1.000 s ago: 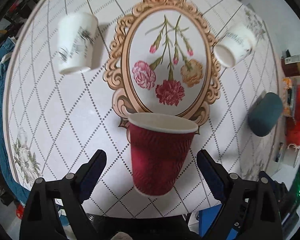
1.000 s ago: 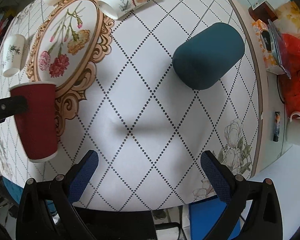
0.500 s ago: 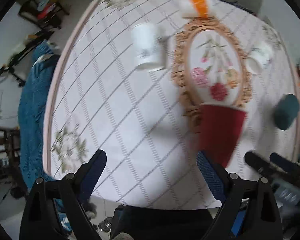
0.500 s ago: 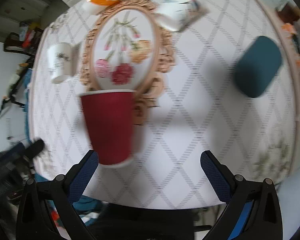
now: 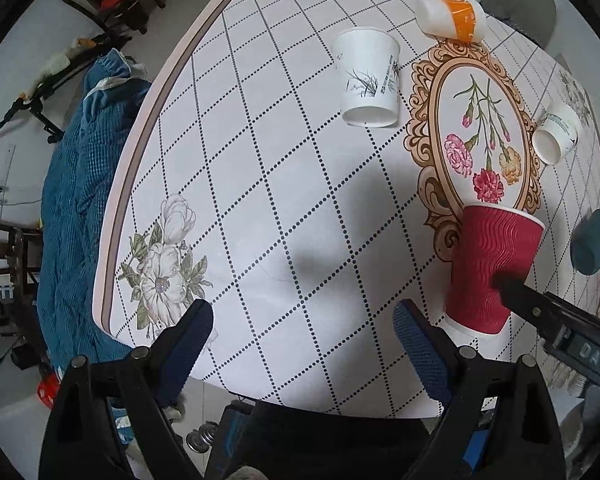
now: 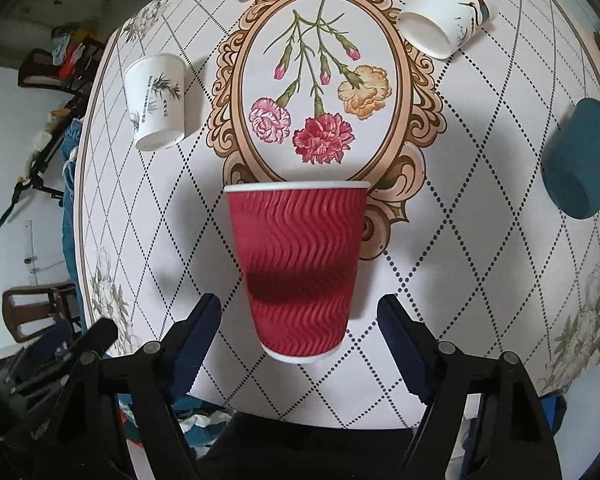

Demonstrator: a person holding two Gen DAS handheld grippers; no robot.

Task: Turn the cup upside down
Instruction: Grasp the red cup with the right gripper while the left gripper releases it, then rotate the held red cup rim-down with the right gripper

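Red cup (image 6: 296, 268) stands upright, mouth up, on the table (image 5: 260, 184) edge, long axis vertical, dead ahead of your right gripper (image 6: 300, 324), whose wide-open jaws flank its lower half untouching, while your left gripper (image 5: 304, 334), likewise wide and empty, points well left.

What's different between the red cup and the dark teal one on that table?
The red cup stands upright with its mouth up; the teal cup lies on its side. The red cup has a wavy ribbed wall and white rim; the teal cup looks smooth and plain. Both rest on the patterned table.
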